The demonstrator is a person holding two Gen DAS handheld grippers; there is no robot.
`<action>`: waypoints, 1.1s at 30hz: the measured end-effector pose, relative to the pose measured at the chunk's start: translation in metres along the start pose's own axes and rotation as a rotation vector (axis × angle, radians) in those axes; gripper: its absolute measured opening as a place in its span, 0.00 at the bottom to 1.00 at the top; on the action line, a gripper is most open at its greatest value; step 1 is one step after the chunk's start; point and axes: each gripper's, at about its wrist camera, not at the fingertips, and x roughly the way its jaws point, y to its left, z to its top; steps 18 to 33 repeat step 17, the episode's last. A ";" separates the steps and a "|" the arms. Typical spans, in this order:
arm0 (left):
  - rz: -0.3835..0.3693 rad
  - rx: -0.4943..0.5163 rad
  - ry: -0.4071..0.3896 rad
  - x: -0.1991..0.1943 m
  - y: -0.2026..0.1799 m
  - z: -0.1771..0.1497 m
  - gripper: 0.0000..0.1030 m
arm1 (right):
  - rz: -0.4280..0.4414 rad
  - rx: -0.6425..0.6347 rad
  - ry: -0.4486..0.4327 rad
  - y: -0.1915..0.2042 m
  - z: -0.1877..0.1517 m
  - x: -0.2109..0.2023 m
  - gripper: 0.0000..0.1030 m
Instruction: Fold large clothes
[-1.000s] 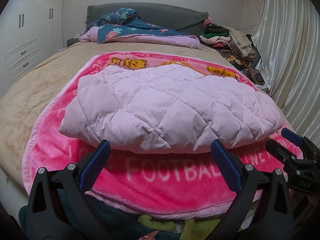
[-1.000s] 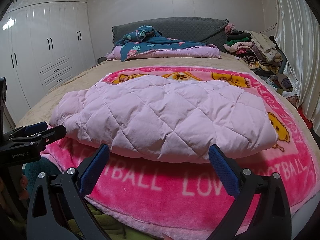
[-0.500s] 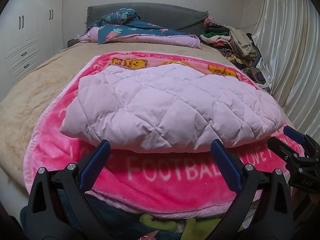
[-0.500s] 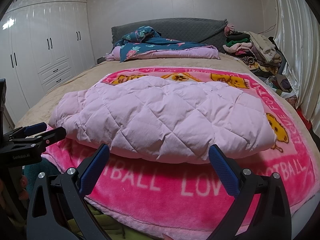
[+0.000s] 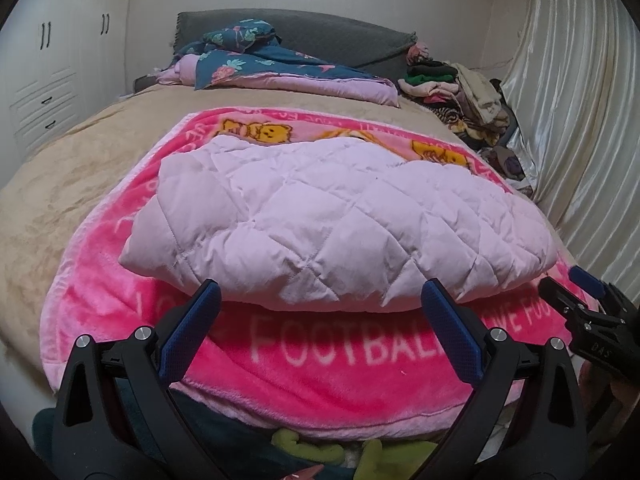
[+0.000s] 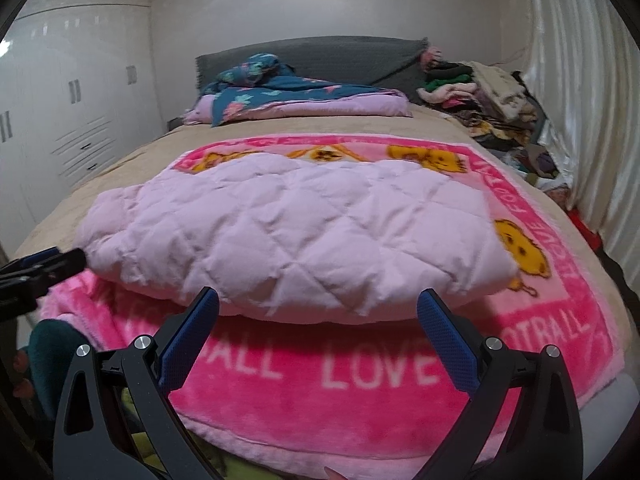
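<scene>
A pale pink quilted puffer garment (image 5: pixel 332 220) lies folded in a thick rectangle on a bright pink blanket (image 5: pixel 340 356) with white lettering. It also shows in the right wrist view (image 6: pixel 296 240) on the same blanket (image 6: pixel 360 392). My left gripper (image 5: pixel 320 300) is open and empty, just short of the garment's near edge. My right gripper (image 6: pixel 318 300) is open and empty, also just short of the near edge. The right gripper shows at the right edge of the left wrist view (image 5: pixel 580 292); the left gripper shows at the left edge of the right wrist view (image 6: pixel 44 264).
The blanket lies on a beige bed (image 5: pixel 60 184). A dark floral quilt (image 5: pixel 256 60) lies by the grey headboard (image 5: pixel 340 36). A heap of clothes (image 5: pixel 460 88) sits at the far right by a shiny curtain (image 5: pixel 580 120). White wardrobes (image 6: pixel 60 112) stand at the left.
Both grippers have risen and tilted a little, so the garment sits lower in both views. The garment has not moved. Both grippers stay open.
</scene>
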 end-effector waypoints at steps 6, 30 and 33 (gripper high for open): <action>0.038 -0.032 0.006 0.004 0.005 0.000 0.91 | -0.153 0.091 -0.016 -0.051 -0.005 -0.010 0.96; 0.187 -0.268 0.062 0.039 0.124 0.040 0.91 | -0.786 0.530 0.037 -0.308 -0.092 -0.035 0.96; 0.187 -0.268 0.062 0.039 0.124 0.040 0.91 | -0.786 0.530 0.037 -0.308 -0.092 -0.035 0.96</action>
